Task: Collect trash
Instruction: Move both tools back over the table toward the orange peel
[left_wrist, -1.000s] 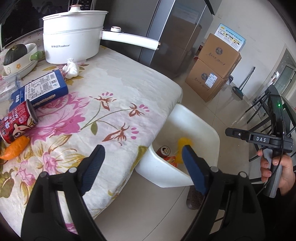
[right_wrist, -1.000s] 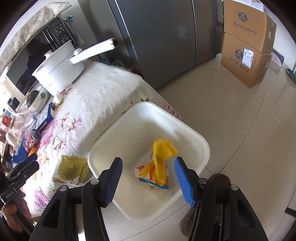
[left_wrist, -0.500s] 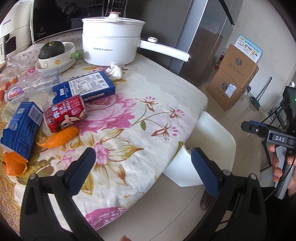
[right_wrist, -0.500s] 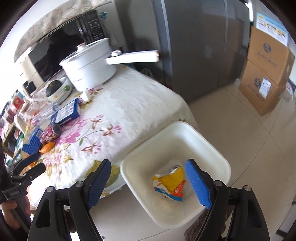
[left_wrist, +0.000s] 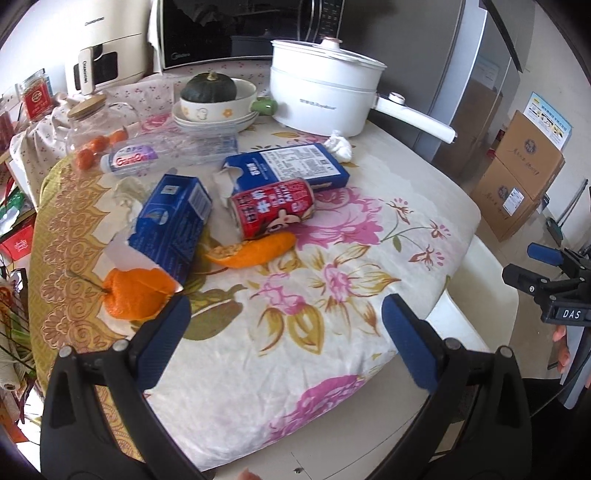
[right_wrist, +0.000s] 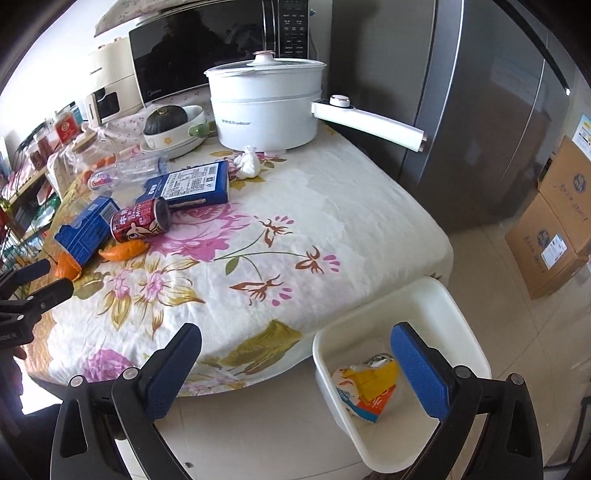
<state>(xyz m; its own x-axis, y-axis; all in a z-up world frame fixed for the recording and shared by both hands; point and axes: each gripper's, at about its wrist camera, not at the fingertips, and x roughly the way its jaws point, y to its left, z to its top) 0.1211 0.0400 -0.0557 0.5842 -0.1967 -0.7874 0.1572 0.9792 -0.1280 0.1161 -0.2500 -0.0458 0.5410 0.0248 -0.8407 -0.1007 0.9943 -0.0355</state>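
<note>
Trash lies on the floral tablecloth (left_wrist: 332, 295): a red can (left_wrist: 273, 212) on its side, two blue cartons (left_wrist: 171, 225) (left_wrist: 291, 170), orange peels (left_wrist: 136, 293) (left_wrist: 255, 251), a crumpled tissue (left_wrist: 340, 147) and a clear bottle (left_wrist: 129, 160). My left gripper (left_wrist: 286, 339) is open and empty over the table's near edge. My right gripper (right_wrist: 295, 369) is open and empty, near the white bin (right_wrist: 461, 317) on the floor, which holds a yellow wrapper (right_wrist: 373, 376) and packets. The can (right_wrist: 142, 221) and tissue (right_wrist: 249, 162) also show in the right wrist view.
A white electric pot (left_wrist: 325, 99) with a long handle, a bowl with a green squash (left_wrist: 210, 92) and a glass jar (left_wrist: 99, 122) stand at the table's back. A fridge (right_wrist: 461, 110) and cardboard boxes (right_wrist: 554, 229) are to the right.
Both grippers have pulled back from the bin and swung toward the table. The yellow wrapper now lies in the bin. More of the table's trash has come into view.
</note>
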